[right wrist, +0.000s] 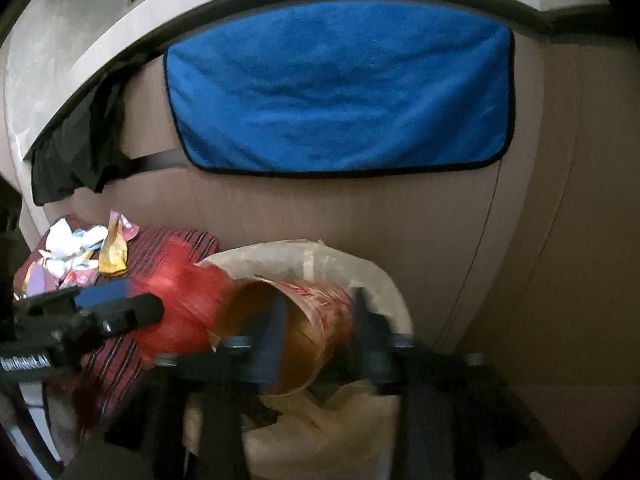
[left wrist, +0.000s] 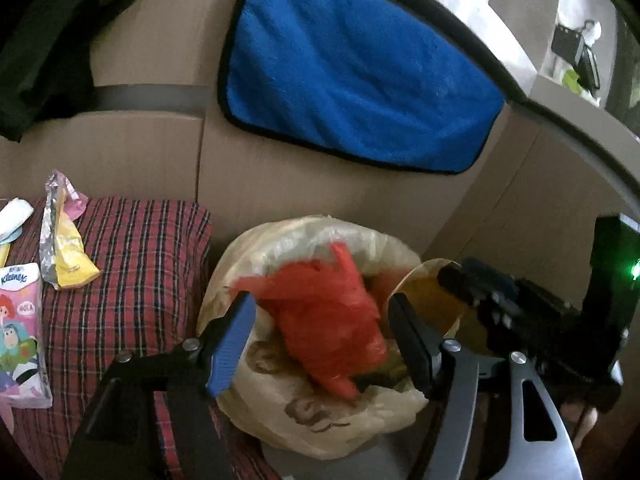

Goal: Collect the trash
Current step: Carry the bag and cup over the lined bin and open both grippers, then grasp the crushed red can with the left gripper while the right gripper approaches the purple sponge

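A beige trash bag (left wrist: 312,420) stands open below both grippers. My left gripper (left wrist: 320,344) is open over its mouth. A crumpled red plastic bag (left wrist: 328,320) lies between the fingers, and neither pad touches it. From the right wrist view the left gripper (right wrist: 120,304) sits at the left, beside the blurred red bag (right wrist: 180,300). My right gripper (right wrist: 320,340) is open astride the wall of a paper cup (right wrist: 320,292). The cup is tilted over the trash bag (right wrist: 320,440). In the left wrist view the cup (left wrist: 428,304) sits under the right gripper (left wrist: 472,288).
Left of the bag, a red plaid cloth (left wrist: 132,280) carries a yellow and silver wrapper (left wrist: 64,248), a tissue pack (left wrist: 20,328) and crumpled white papers (right wrist: 72,248). Behind is a cardboard wall (left wrist: 280,184) with a blue towel (left wrist: 352,72) hanging on it. A dark garment (left wrist: 48,40) hangs at upper left.
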A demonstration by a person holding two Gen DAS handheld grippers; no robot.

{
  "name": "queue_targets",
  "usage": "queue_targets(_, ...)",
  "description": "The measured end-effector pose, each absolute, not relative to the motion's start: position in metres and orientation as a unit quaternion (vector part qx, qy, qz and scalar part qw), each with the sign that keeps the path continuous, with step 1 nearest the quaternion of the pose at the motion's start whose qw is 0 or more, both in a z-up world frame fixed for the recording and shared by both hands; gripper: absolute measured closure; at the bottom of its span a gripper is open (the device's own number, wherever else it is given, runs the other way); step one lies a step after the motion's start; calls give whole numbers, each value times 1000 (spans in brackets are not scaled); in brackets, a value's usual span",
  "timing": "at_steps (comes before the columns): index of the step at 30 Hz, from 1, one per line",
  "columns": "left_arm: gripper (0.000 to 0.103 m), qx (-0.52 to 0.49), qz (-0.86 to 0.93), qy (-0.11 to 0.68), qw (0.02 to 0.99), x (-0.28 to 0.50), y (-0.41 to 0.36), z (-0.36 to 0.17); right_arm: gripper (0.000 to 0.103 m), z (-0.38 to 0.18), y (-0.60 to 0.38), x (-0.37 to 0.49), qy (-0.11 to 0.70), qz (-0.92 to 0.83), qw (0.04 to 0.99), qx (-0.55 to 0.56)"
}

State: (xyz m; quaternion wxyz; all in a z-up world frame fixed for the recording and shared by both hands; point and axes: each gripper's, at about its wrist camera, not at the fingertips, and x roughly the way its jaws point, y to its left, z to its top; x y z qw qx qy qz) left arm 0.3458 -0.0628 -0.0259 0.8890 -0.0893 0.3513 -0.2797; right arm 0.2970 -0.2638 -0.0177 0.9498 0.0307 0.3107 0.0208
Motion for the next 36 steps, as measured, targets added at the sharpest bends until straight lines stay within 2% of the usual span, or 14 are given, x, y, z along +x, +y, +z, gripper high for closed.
queue_targets(1,34,-89,-283,347,890,345,-60,-24,54,-19,-263,295,308,23,951,31)
queue_targets(11,34,-114,-240,331,905,334,-8,-1,54,-8,-256,285,302,25,952,37)
queue_targets(18,34,-134,-178,282,933,299,79,22,54,16,-234,275,291,30,955,43)
queue_targets(29,34,-135,-62,258,955,240,232,15,54,43,-113,256,277,116,954,21)
queue_targets(36,34,-175,-18,275,945,216,306,-9,54,34,-29,253,304,206,930,18)
